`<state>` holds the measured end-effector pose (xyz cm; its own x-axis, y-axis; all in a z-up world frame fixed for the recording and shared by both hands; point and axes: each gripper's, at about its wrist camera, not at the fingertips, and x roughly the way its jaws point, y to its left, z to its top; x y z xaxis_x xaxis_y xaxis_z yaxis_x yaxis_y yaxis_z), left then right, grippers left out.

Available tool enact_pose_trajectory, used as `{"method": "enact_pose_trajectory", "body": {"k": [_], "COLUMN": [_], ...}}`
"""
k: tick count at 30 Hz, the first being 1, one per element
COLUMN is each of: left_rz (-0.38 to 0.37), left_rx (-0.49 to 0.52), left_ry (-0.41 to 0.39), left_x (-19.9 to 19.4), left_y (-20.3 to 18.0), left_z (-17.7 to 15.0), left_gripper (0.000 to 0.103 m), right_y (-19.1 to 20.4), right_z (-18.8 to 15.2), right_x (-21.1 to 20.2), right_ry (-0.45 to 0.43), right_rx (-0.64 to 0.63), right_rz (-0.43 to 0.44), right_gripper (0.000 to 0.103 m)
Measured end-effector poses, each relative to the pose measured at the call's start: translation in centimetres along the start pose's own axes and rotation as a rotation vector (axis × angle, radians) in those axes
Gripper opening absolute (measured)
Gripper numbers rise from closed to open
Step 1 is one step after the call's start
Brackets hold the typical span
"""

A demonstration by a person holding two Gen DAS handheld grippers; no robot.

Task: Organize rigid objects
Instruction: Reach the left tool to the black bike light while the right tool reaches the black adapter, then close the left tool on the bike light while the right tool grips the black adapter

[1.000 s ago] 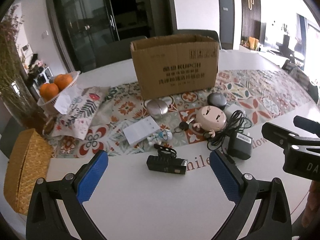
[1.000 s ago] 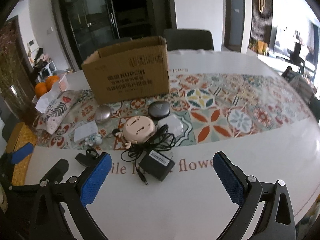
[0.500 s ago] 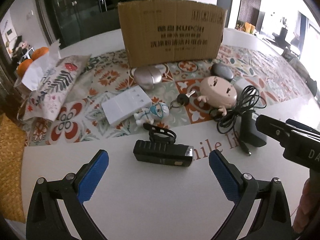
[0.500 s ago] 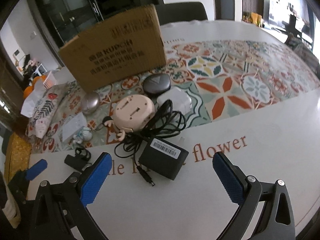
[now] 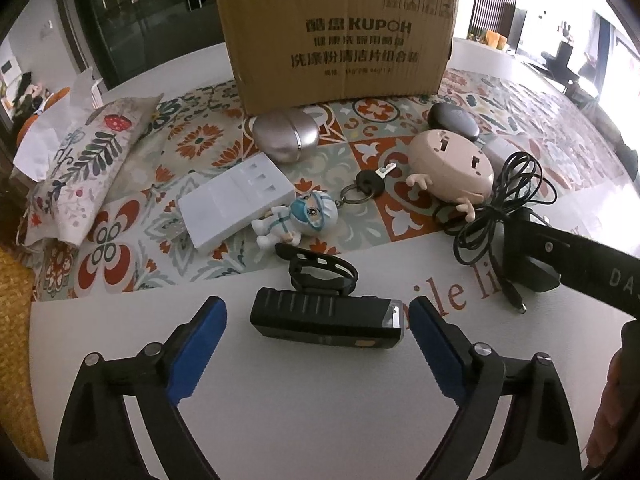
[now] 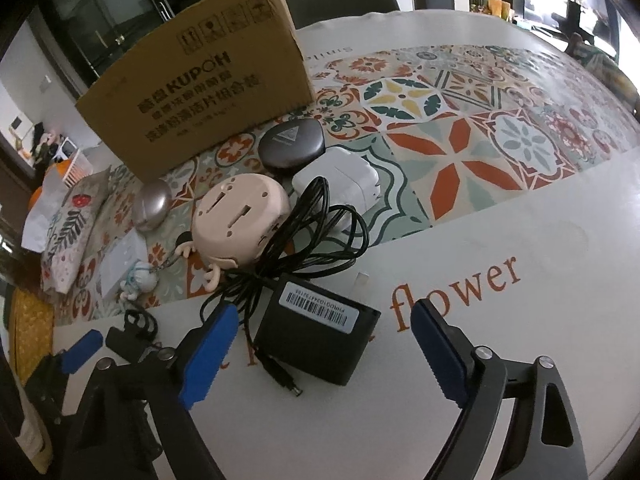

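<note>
A black bike light (image 5: pixel 326 318) lies crosswise on the white table between the blue pads of my left gripper (image 5: pixel 316 312). Its jaws are closing, and the pads still stand clear of the light's ends. In the right wrist view a black power adapter (image 6: pixel 316 340) with a barcode label sits between the pads of my right gripper (image 6: pixel 324 320). Those jaws are closing too, with gaps on both sides. The adapter's tangled cable (image 6: pixel 304 240) runs back toward a beige round toy (image 6: pixel 240 216). An open cardboard box (image 5: pixel 336 40) stands behind.
On the patterned runner lie a silver egg-shaped case (image 5: pixel 286 134), a white flat box (image 5: pixel 236 204), a doll keychain (image 5: pixel 304 216), a dark pebble case (image 6: pixel 290 144) and a white cube plug (image 6: pixel 340 180). A floral pouch (image 5: pixel 80 160) and a woven basket (image 5: pixel 16 320) are at the left.
Both grippers have sunk toward the table and tilted down. Each pair of pads has narrowed, the left around the bike light and the right around the adapter.
</note>
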<state>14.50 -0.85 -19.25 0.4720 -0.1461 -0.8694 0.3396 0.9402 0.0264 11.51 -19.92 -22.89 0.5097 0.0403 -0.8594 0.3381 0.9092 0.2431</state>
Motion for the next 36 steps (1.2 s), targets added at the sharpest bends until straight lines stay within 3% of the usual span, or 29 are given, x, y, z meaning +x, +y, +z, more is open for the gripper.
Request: {"method": "enact_pose_trajectory", "body": {"k": [9, 11, 22, 36], "left_rz": [-0.007, -0.019, 0.006, 0.025], "left_rx": [-0.019, -0.017, -0.019, -0.05], "left_ry": [0.017, 0.016, -0.028, -0.138], "left_x": [0.7, 0.7, -0.9, -5.5], "left_y": [-0.1, -0.2, -0.6, -1.4], "left_z": [0.0, -0.2, -0.6, 0.7], "left_gripper": [0.079, 0.073, 0.073, 0.073], "right_y": [-0.3, -0.2, 0.2, 0.7], "right_z": [0.3, 0.2, -0.4, -0.4], "right_x": [1.0, 0.9, -0.4, -4.7], "right_ry": [0.021, 0.019, 0.025, -0.063], "right_rx": [0.019, -0.003, -0.078, -0.145], "right_rz": [0.009, 0.01, 0.011, 0.042], "right_gripper": [0.073, 0.065, 0.062, 0.06]}}
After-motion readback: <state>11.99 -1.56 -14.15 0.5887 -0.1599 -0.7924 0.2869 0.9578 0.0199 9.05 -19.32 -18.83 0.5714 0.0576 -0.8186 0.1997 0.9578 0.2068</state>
